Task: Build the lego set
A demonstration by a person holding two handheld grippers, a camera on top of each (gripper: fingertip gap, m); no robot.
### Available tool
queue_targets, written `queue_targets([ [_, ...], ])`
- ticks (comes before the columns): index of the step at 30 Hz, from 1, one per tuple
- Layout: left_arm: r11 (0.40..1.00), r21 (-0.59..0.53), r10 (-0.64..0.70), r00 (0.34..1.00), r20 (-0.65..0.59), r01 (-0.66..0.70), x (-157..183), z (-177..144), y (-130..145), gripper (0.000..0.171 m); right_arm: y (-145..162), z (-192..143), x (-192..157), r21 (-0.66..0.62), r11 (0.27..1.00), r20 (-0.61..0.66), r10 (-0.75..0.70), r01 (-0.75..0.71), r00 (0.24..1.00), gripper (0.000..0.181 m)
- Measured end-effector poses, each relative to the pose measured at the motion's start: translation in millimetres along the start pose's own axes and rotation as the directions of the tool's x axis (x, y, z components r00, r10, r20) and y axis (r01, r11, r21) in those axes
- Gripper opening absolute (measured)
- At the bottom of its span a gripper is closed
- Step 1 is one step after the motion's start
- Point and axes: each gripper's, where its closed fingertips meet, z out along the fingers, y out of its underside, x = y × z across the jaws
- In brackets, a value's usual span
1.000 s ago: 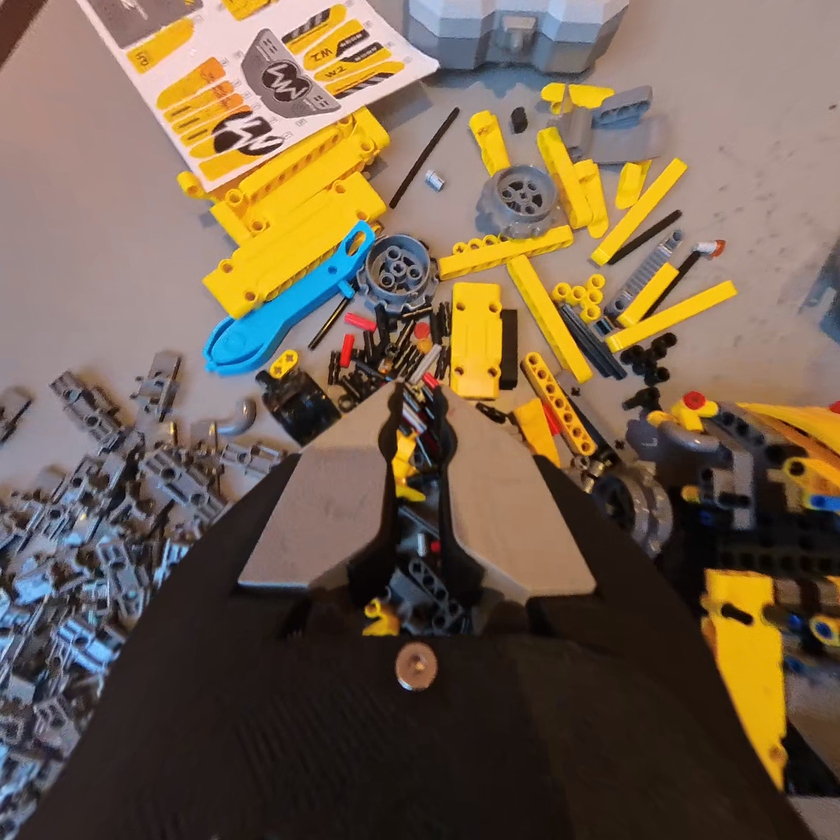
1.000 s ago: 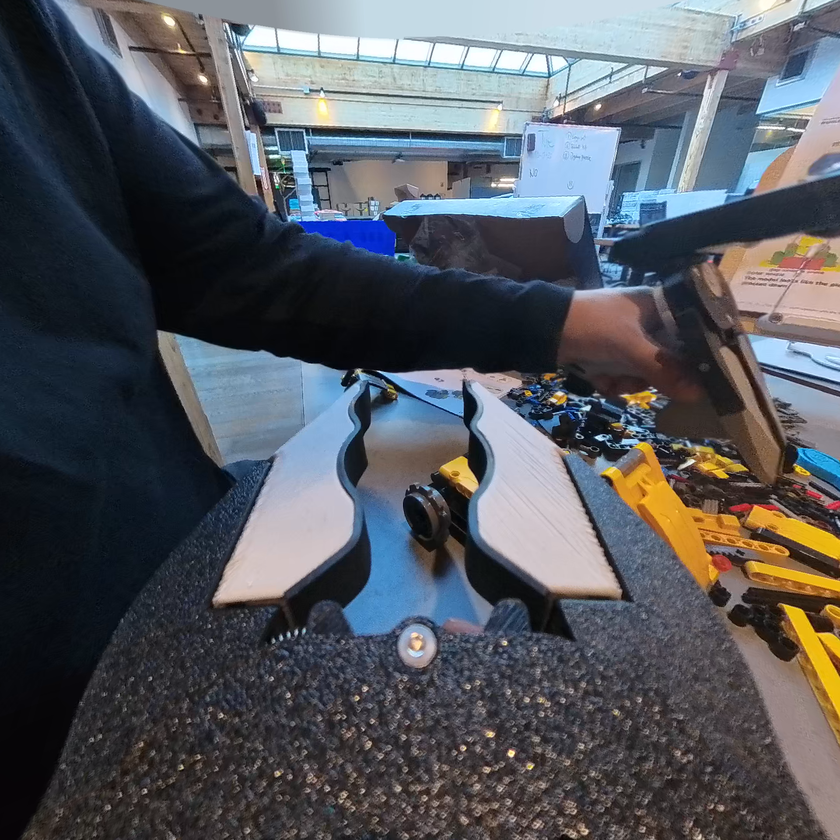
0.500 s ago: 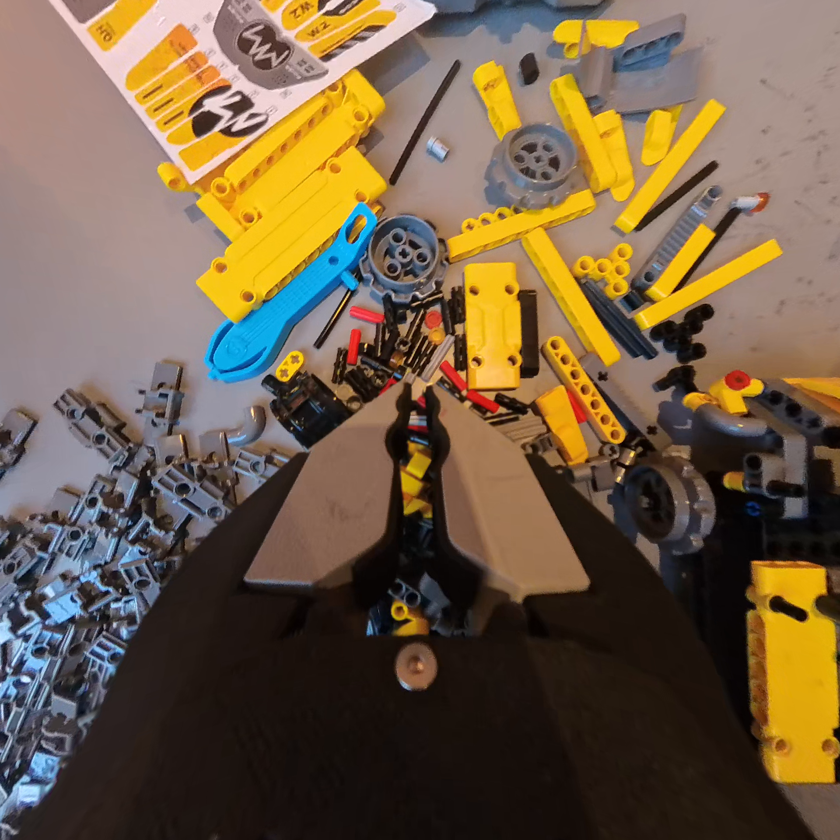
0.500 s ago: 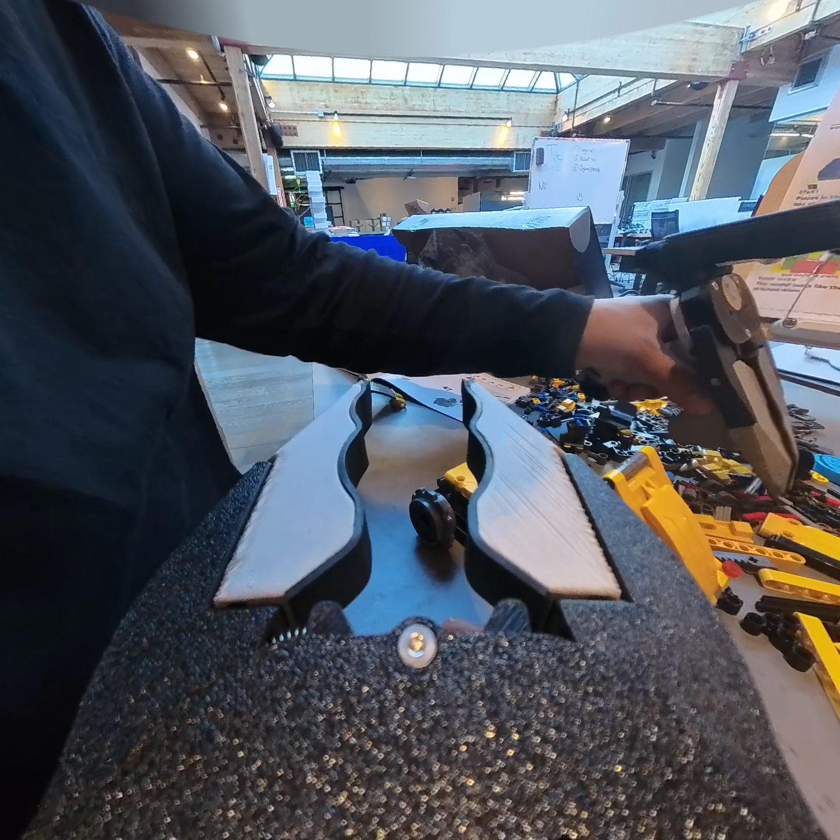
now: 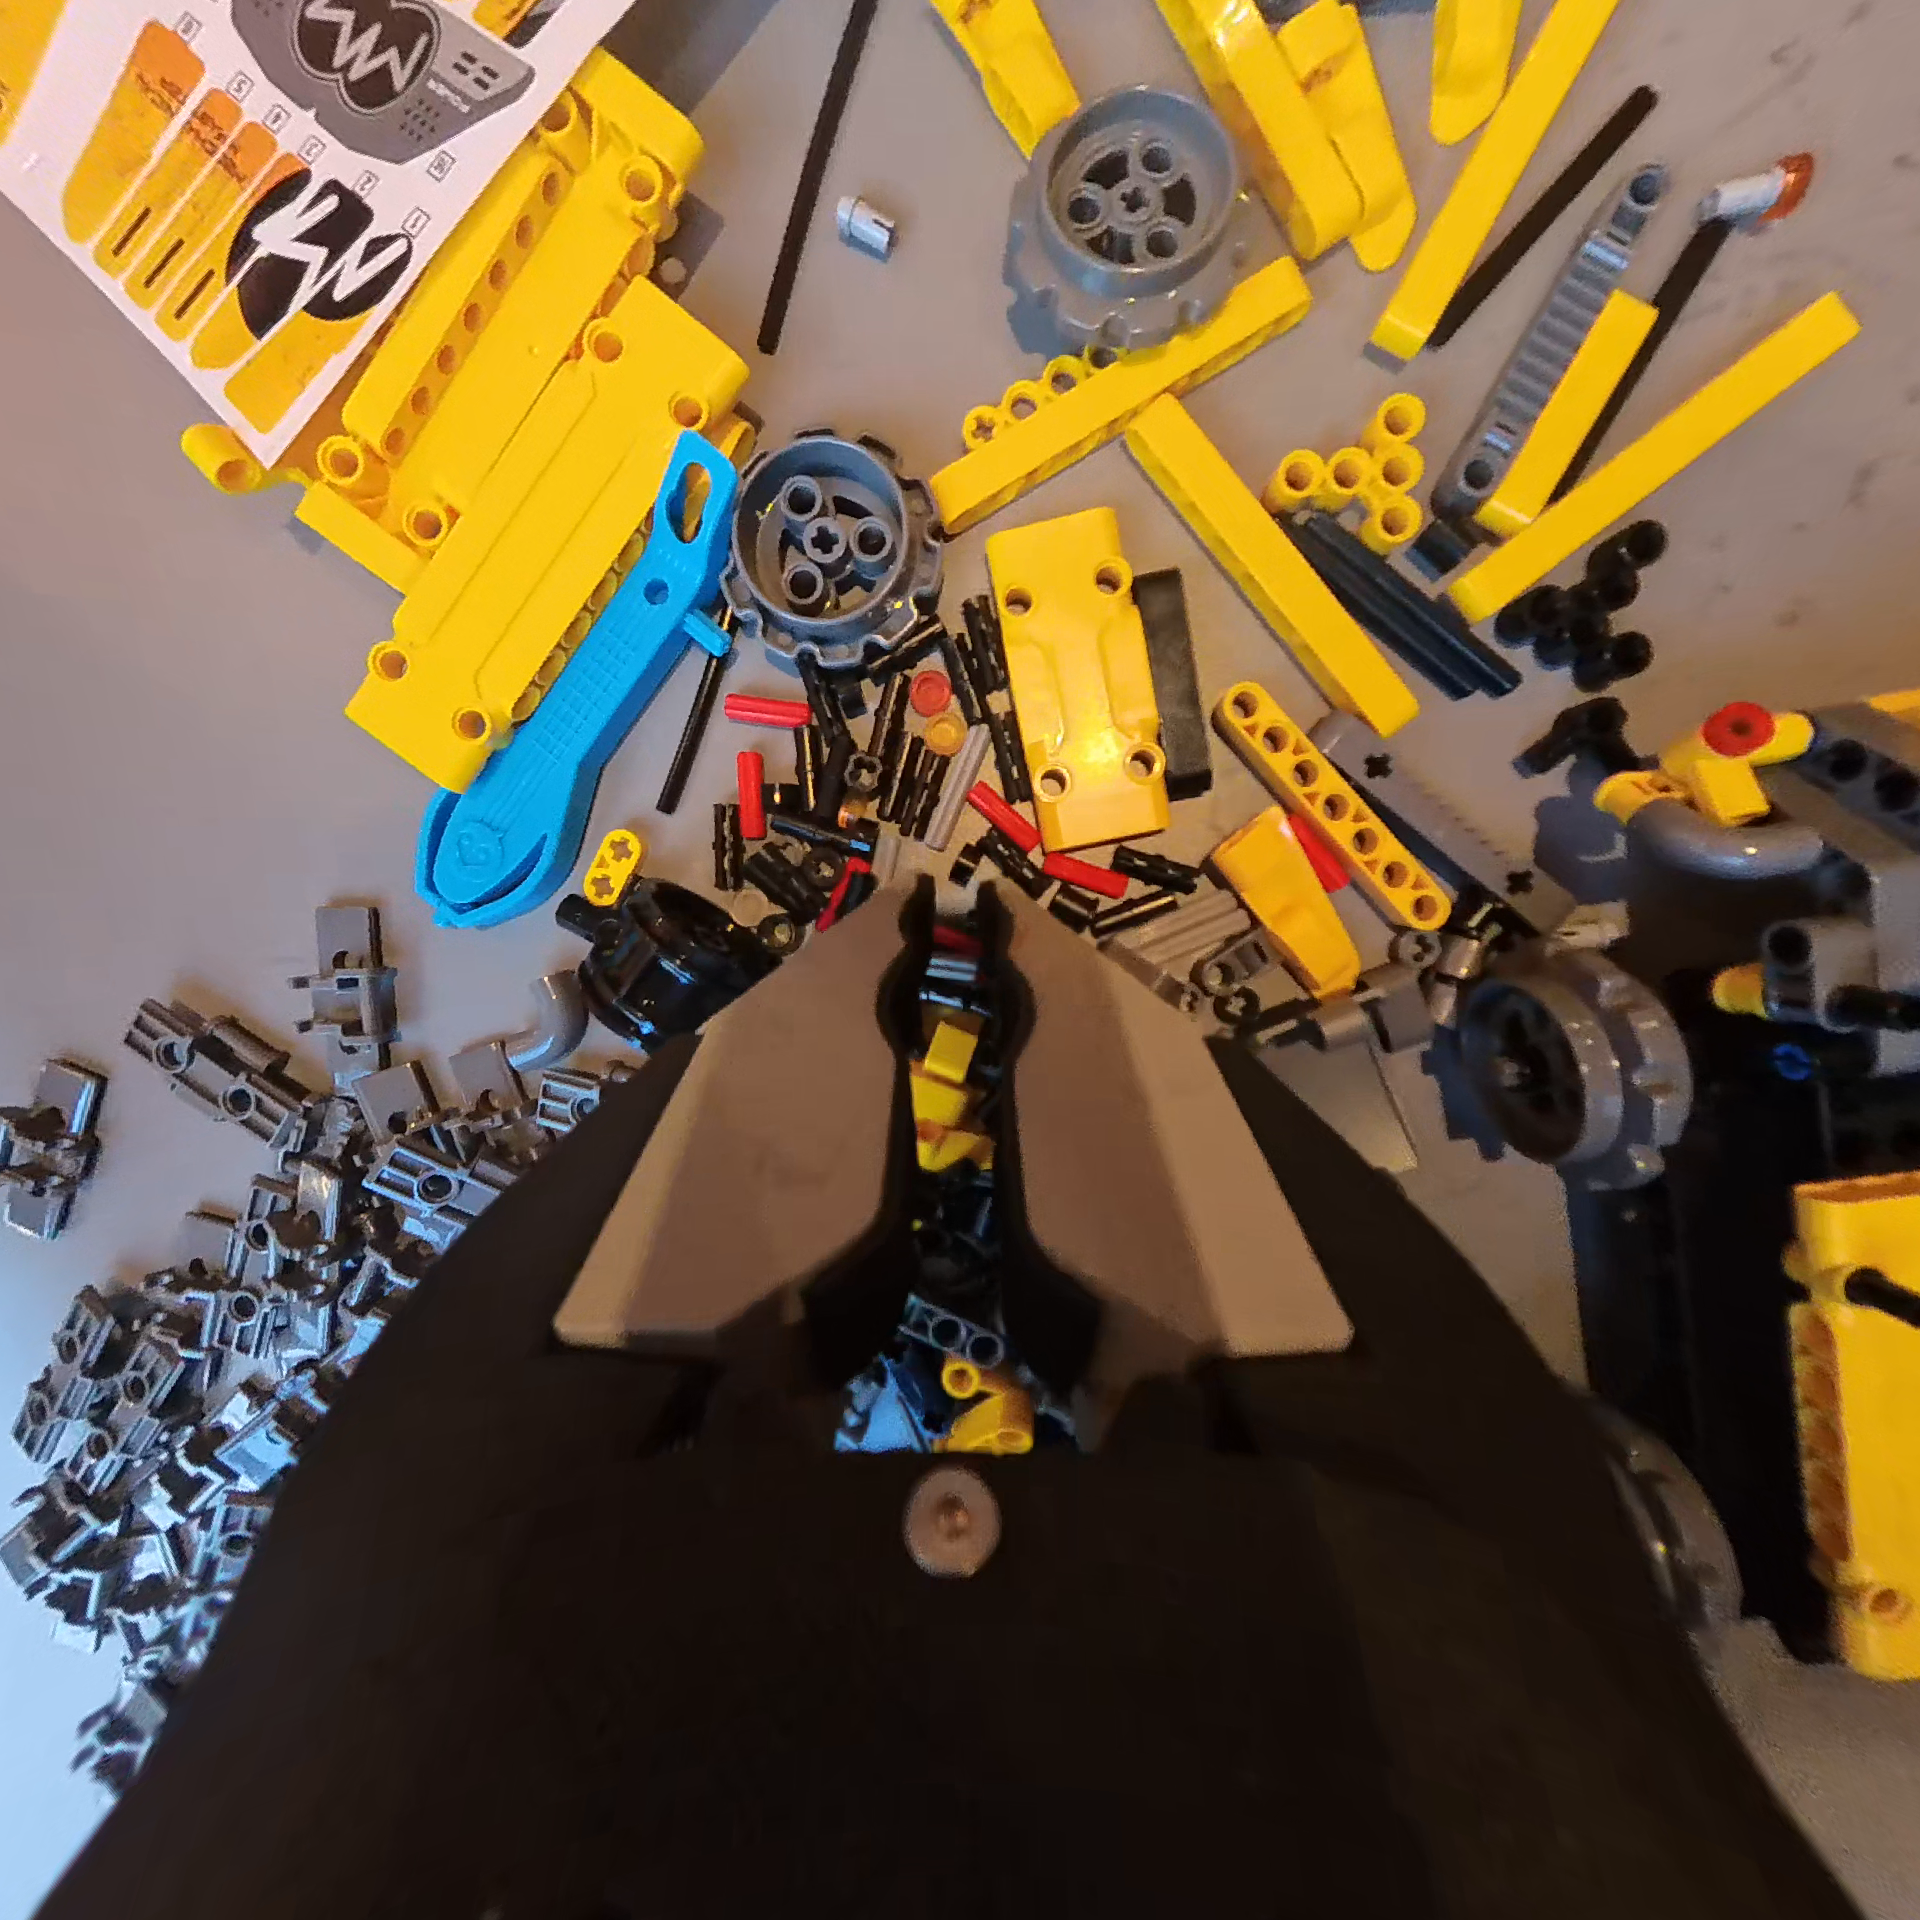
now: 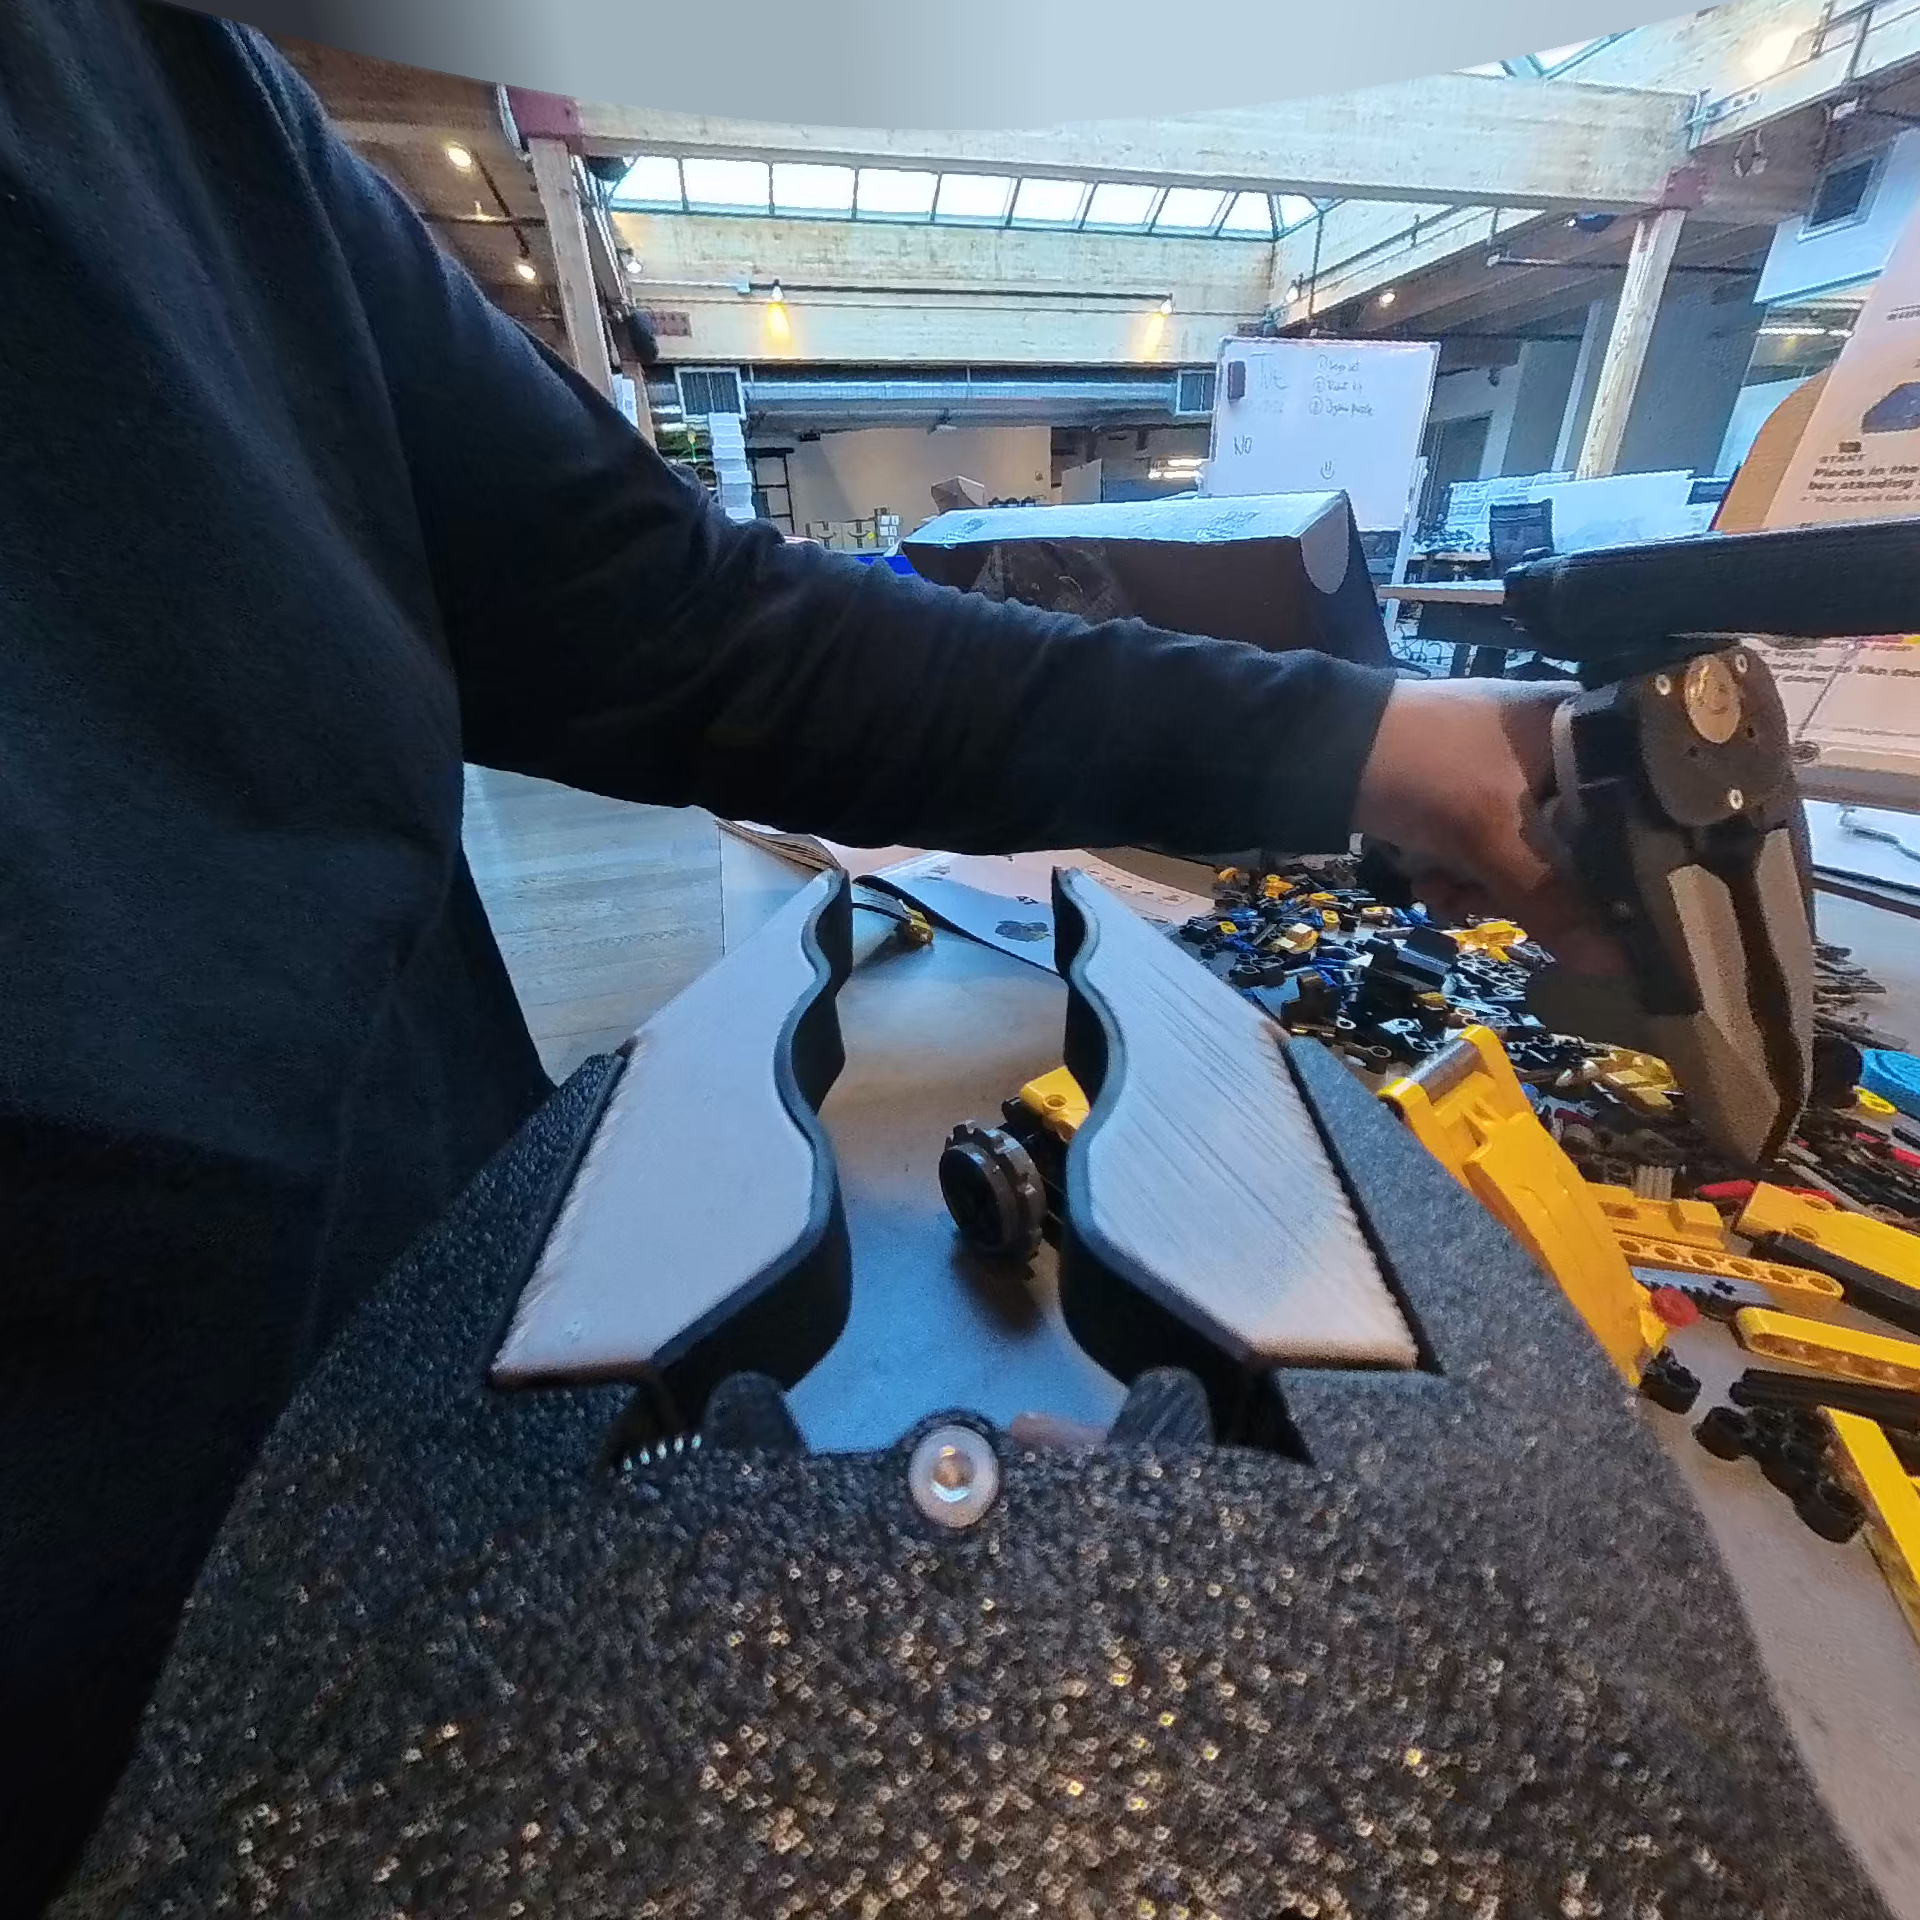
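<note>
Evidently sorting: left claw (image 5: pixel 951 909), tips nearly closed (gripping nothing visible), hovers above small pins (image 5: pixel 883 769) on the worktop (image 5: pixel 156 727); right claw (image 6: pixel 951 914) gapes empty.

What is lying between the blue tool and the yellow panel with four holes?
In the left wrist view, a grey wheel and a scatter of small black and red pins lie between the blue tool and the yellow panel.
</note>
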Motion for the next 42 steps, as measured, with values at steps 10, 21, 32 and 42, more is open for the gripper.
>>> queue_targets([
  [10,0.999,0.028,0.026,0.998,-0.054,-0.024,1,3,-5,0.007,-1,-1,0,0.006,1.000,0.003,0.001,-0.001,1.000,0.037],
  [21,0.998,0.056,0.012,1.000,0.008,-0.013,34,-55,16,0.003,-1,-1,0,0.008,1.000,-0.004,-0.005,0.005,1.000,0.037],
  [32,0.985,-0.158,0.107,0.952,0.287,-0.064,113,-108,147,0.002,0,0,0,0.000,1.000,-0.001,0.000,0.000,1.000,0.037],
  [42,0.996,-0.083,-0.003,0.980,0.198,0.019,142,-97,166,0.010,2,2,2,-0.014,1.000,-0.029,-0.019,0.018,0.999,0.036],
])
